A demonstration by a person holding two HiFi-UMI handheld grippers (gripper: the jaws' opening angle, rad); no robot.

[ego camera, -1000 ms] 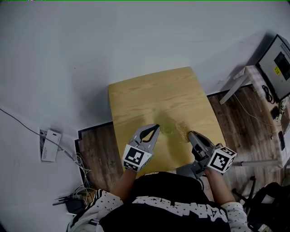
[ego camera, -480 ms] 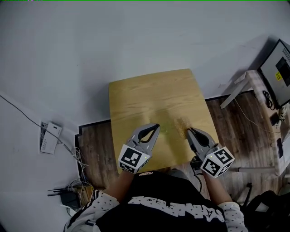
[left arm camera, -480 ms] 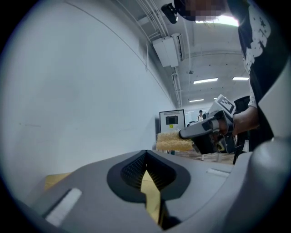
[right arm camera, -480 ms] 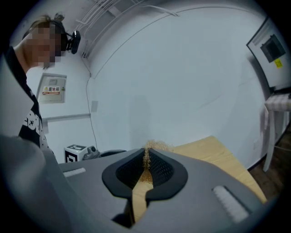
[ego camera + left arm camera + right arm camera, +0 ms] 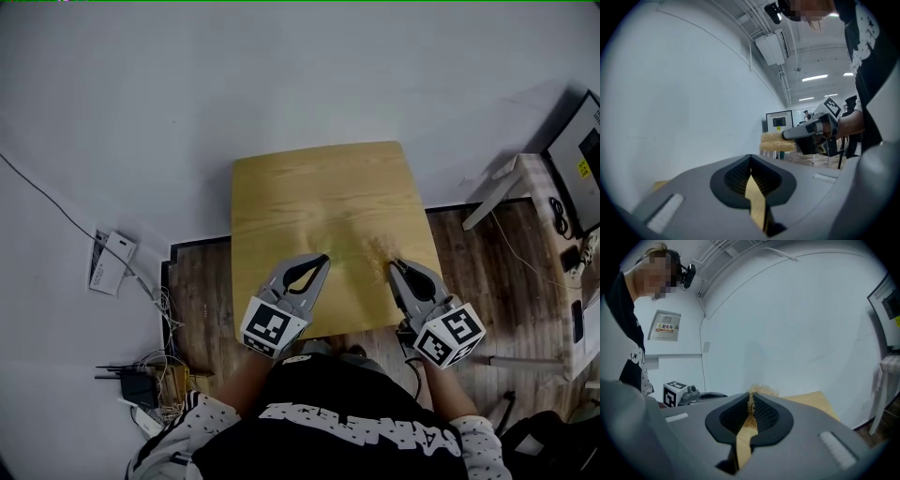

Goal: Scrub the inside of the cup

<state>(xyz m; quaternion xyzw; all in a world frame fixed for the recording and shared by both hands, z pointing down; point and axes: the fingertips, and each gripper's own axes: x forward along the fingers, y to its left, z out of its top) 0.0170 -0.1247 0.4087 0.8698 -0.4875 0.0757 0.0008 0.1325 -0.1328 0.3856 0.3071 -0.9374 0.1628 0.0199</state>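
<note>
**Table** (image 5: 281, 197): pale wood top, the reference for every place below.

**Left gripper** (image 5: 324, 260): over the table's near edge, left of middle. Its jaws are pressed fully together with nothing between them.

**Right gripper** (image 5: 395, 267): over the table's near edge, right of middle, roughly level with the left one and apart from it. Its jaws are clamped on the scrubber.

**Scrubber** (image 5: 777, 142): a straw-coloured fibrous pad, pinched at one end, with most of it sticking out past the tips above the table.
- Handling, as a judgement: light, soft and springy, so it would squash easily against a wall.
- The end grip suits reaching inside a vessel.

**Cup**: not identifiable in any view. Neither gripper has it, and nothing on the table can be told as a cup. A clear one might be lost in the blur above the near half of the table.
- Handling, as a judgement only: likely light and smooth, so it could skid or tip under scrubbing.
- It would be best pinched at the rim wall, opposite the side where the scrubber enters.

**Monitor** (image 5: 579, 155): to the right of the table.

**Cables** (image 5: 141, 394): on the floor to the left of the table.
</note>
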